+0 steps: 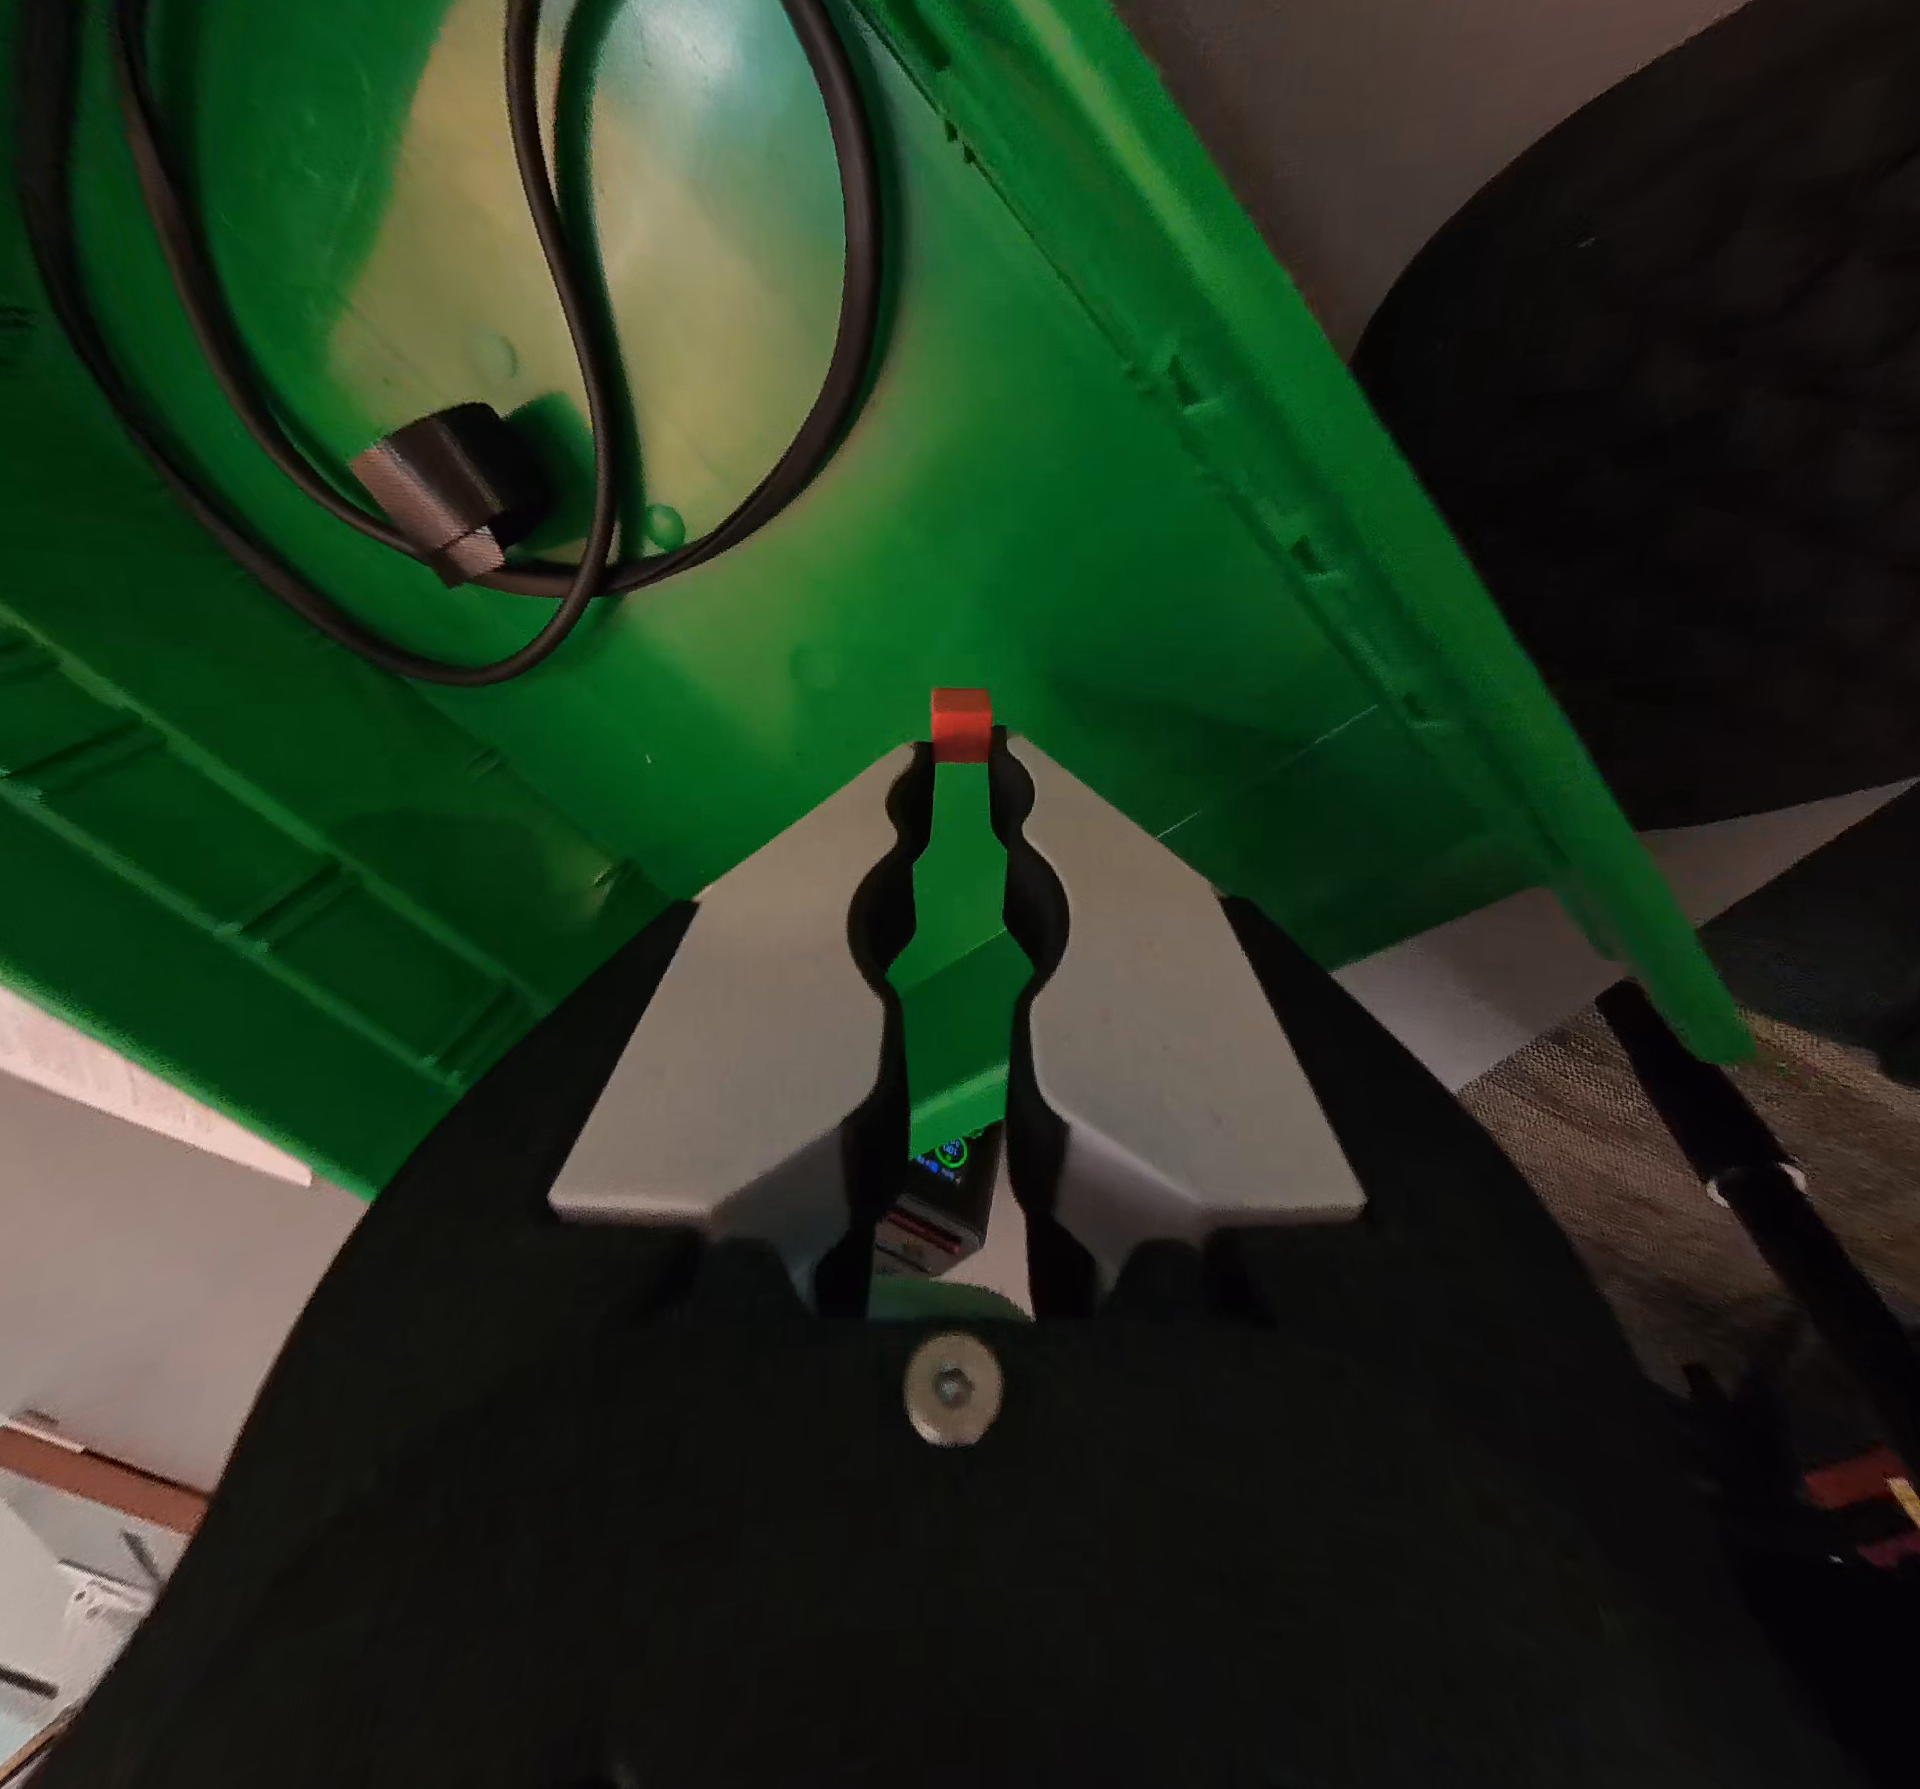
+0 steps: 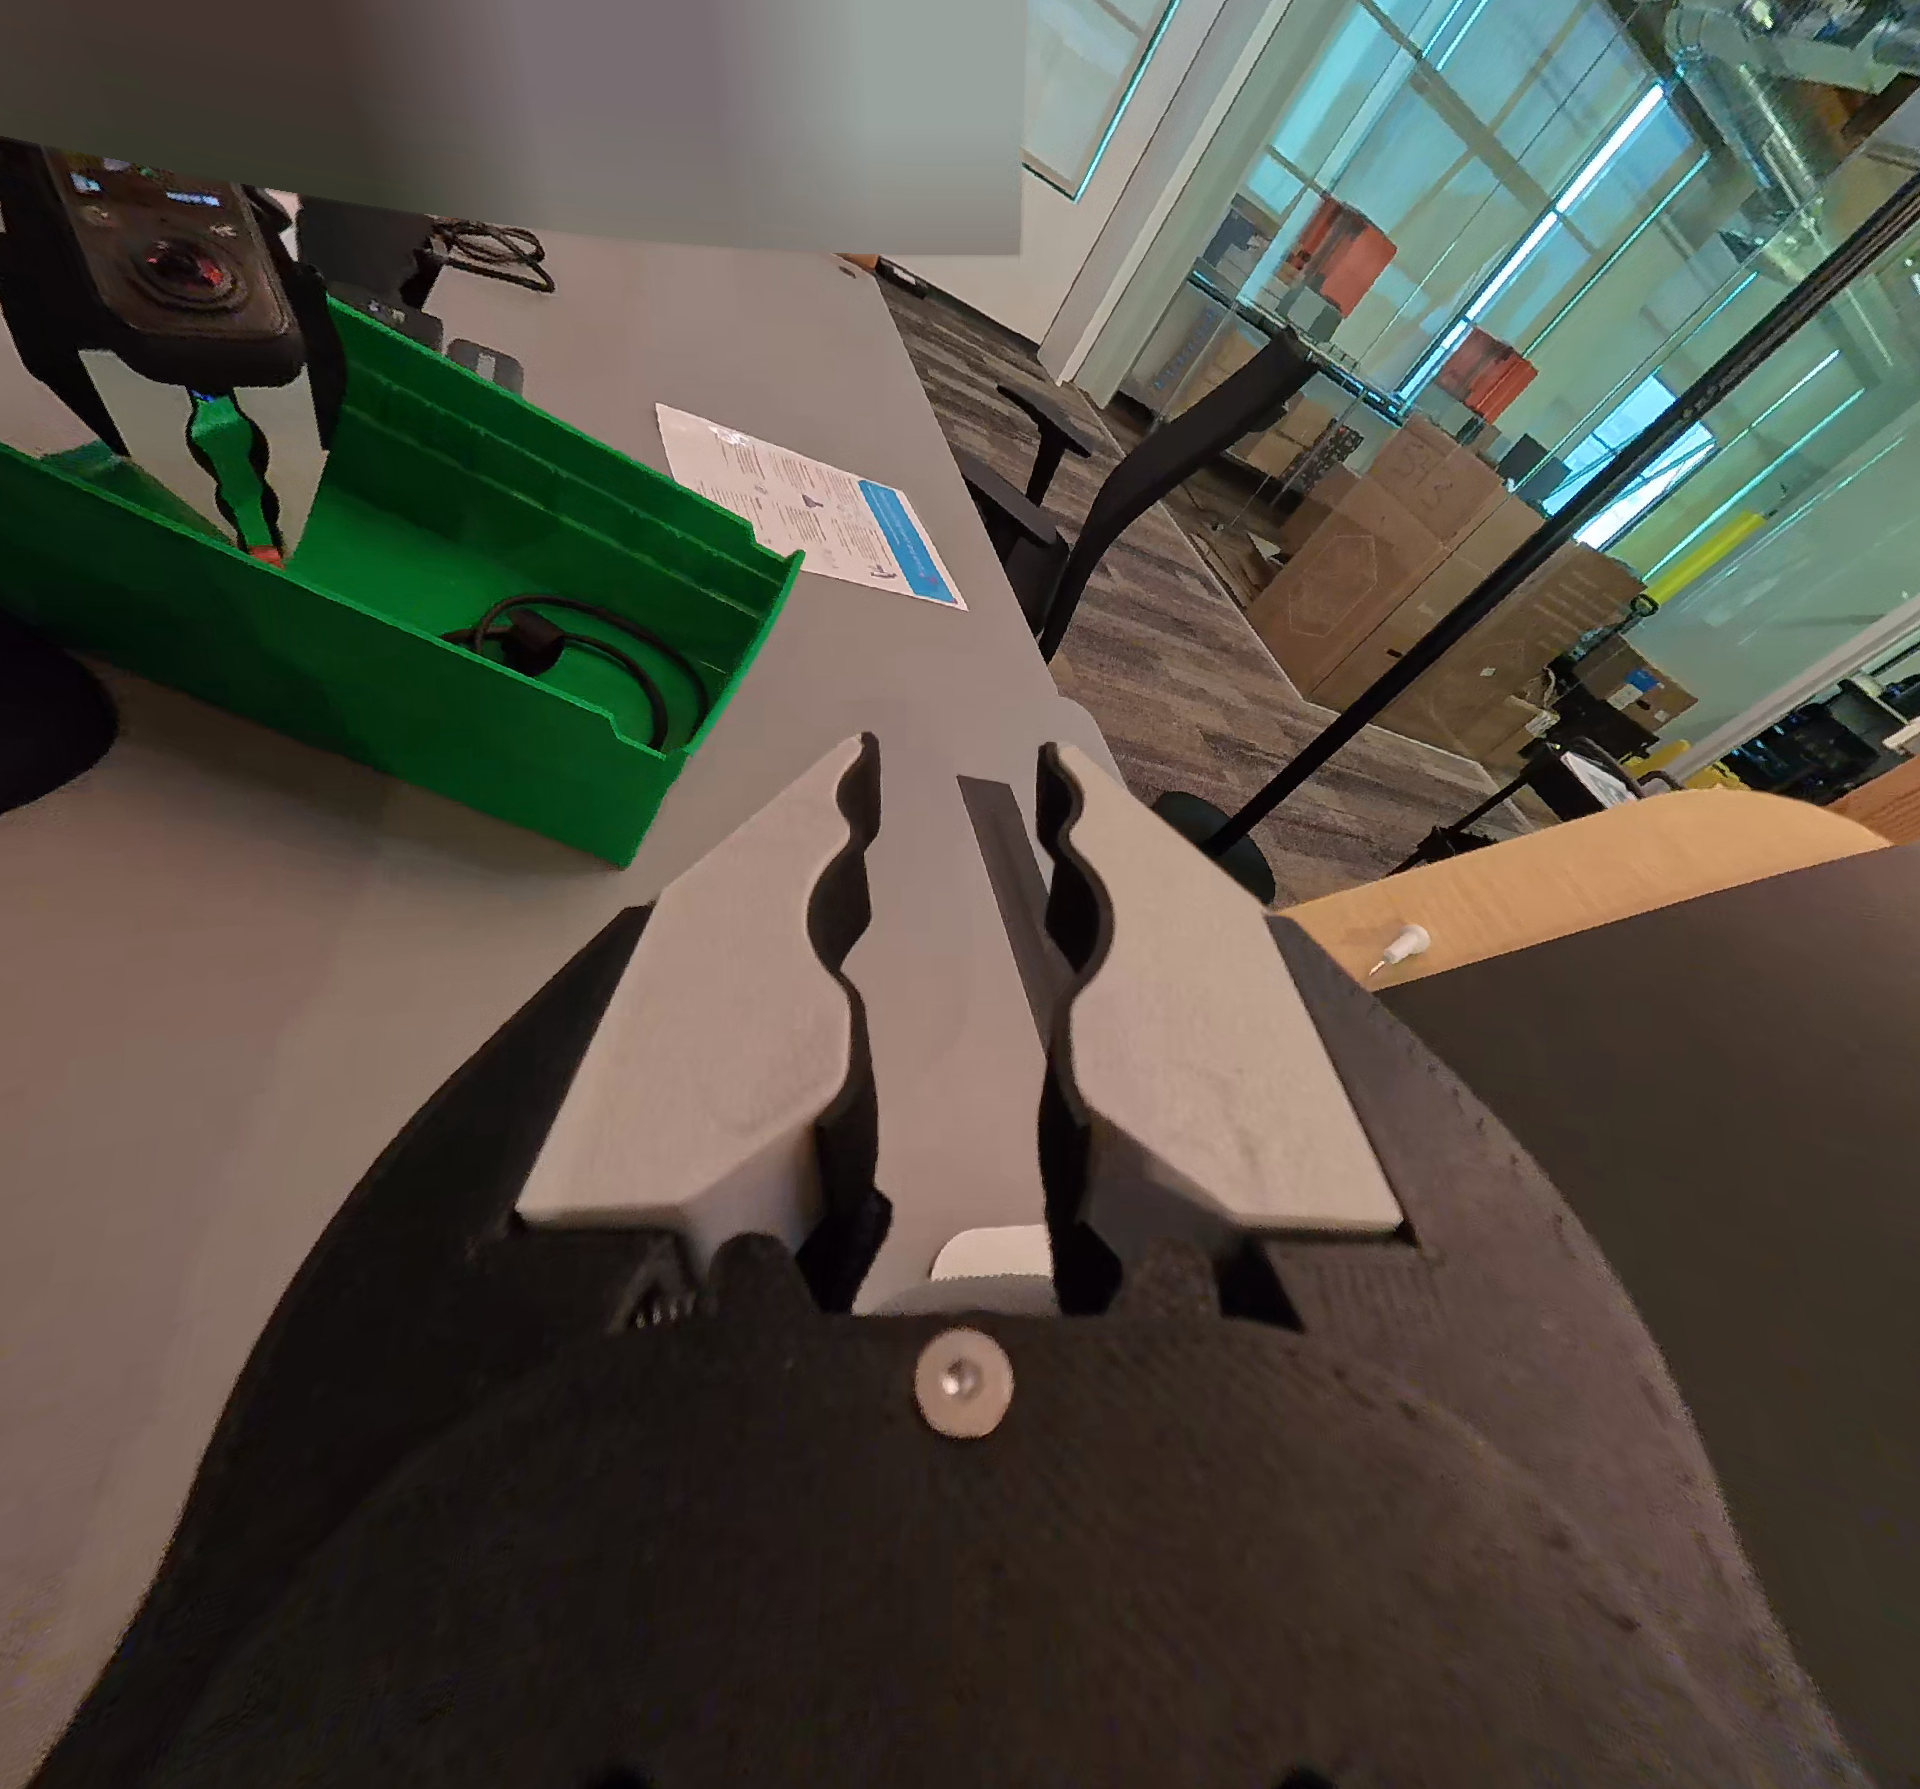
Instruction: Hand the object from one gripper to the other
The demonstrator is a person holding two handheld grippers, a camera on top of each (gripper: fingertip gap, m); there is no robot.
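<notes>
A small red block point(image 1: 958, 725) is pinched between the tips of my left gripper point(image 1: 958, 752), which is shut on it just over the green bin point(image 1: 1039, 513). In the right wrist view the left gripper point(image 2: 265, 550) reaches down into the green bin point(image 2: 416, 690) with the red block point(image 2: 267, 554) at its tips. My right gripper point(image 2: 956, 752) is open and empty, hanging over the grey table point(image 2: 312, 960) to the right of the bin, well apart from the block.
A coiled black cable with a plug point(image 1: 457, 492) lies in the bin, also seen in the right wrist view point(image 2: 582, 648). A printed sheet point(image 2: 821, 508) lies beyond the bin. A black round base point(image 1: 1662, 451) stands beside the bin. The table edge and an office chair point(image 2: 1049, 492) lie right. About 40 cm separates my left fingertips from my right.
</notes>
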